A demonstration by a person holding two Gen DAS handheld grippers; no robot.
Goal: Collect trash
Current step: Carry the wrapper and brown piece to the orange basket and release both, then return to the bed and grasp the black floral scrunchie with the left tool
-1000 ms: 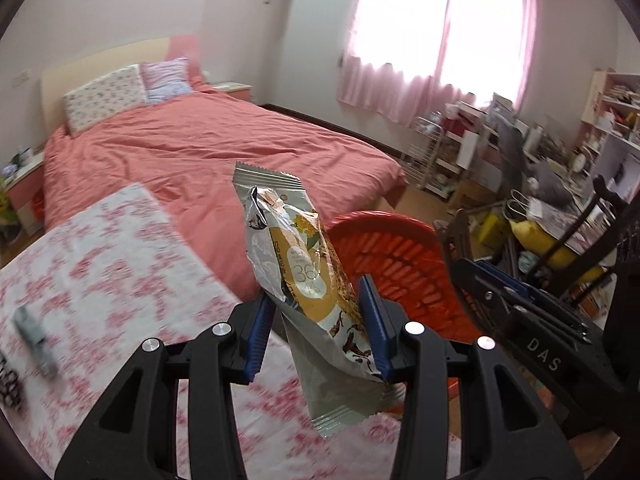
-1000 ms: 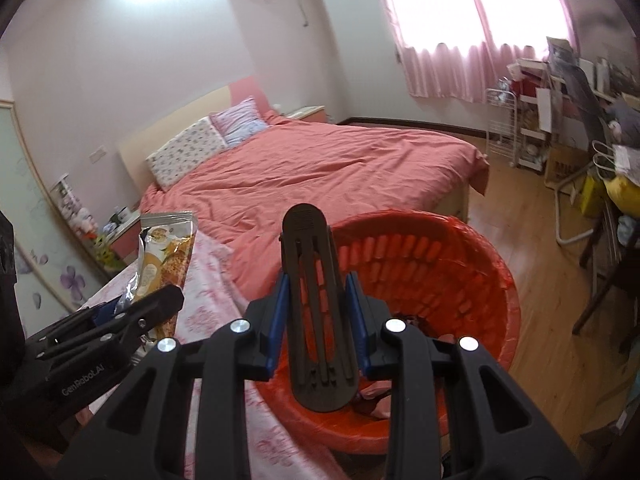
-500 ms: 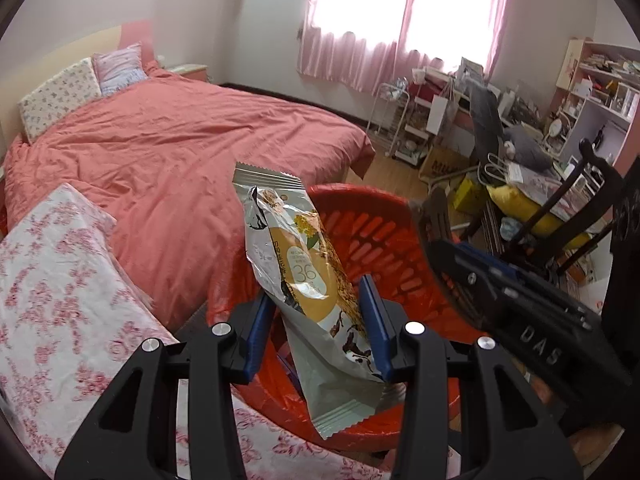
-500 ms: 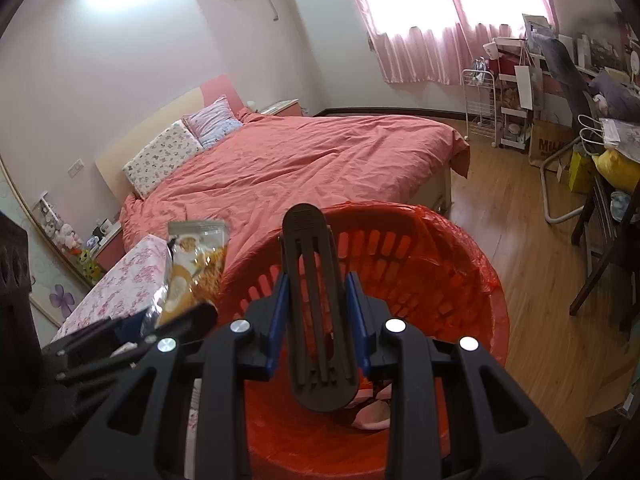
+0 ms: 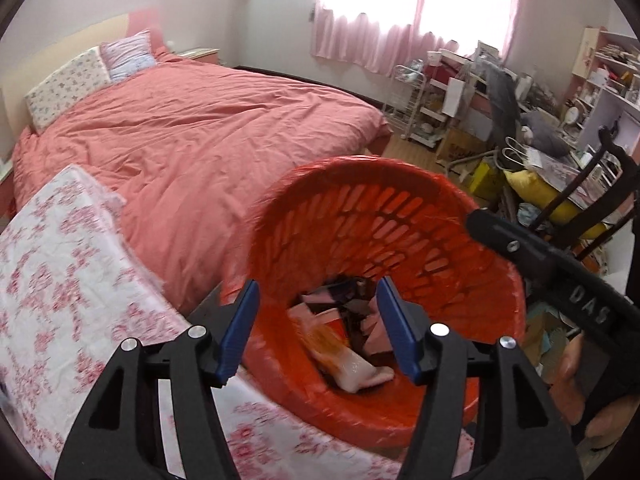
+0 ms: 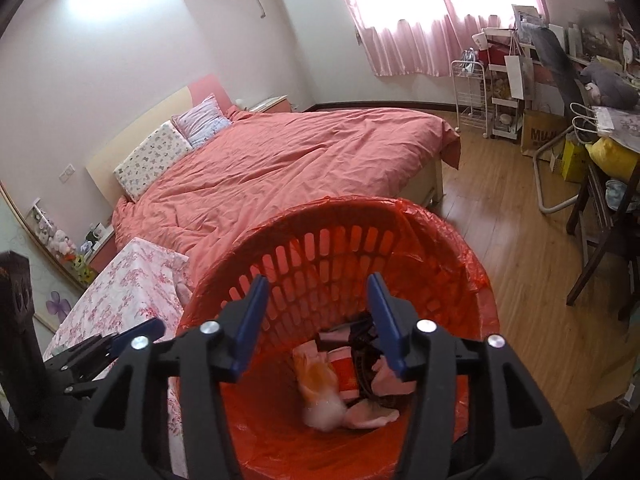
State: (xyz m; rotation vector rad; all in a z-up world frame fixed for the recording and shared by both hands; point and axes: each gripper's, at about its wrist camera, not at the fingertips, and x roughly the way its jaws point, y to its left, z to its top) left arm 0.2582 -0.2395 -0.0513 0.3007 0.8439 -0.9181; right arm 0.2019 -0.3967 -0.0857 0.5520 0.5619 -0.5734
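Observation:
An orange slatted trash basket lined with an orange bag stands by the bed; it also shows in the right wrist view. Both grippers hover over its mouth. My left gripper is open and empty. My right gripper is open and empty too. The snack wrapper lies blurred inside the basket among other trash, and shows in the right wrist view. A black slotted piece lies in the basket beside it.
A table with a pink floral cloth is left of the basket. A bed with a pink cover lies behind. Chairs, shelves and clutter fill the right side. Wooden floor is right of the basket.
Both grippers opened. The snack wrapper left my left gripper and the black slotted piece left my right gripper; both dropped into the basket. Both grippers moved over the basket.

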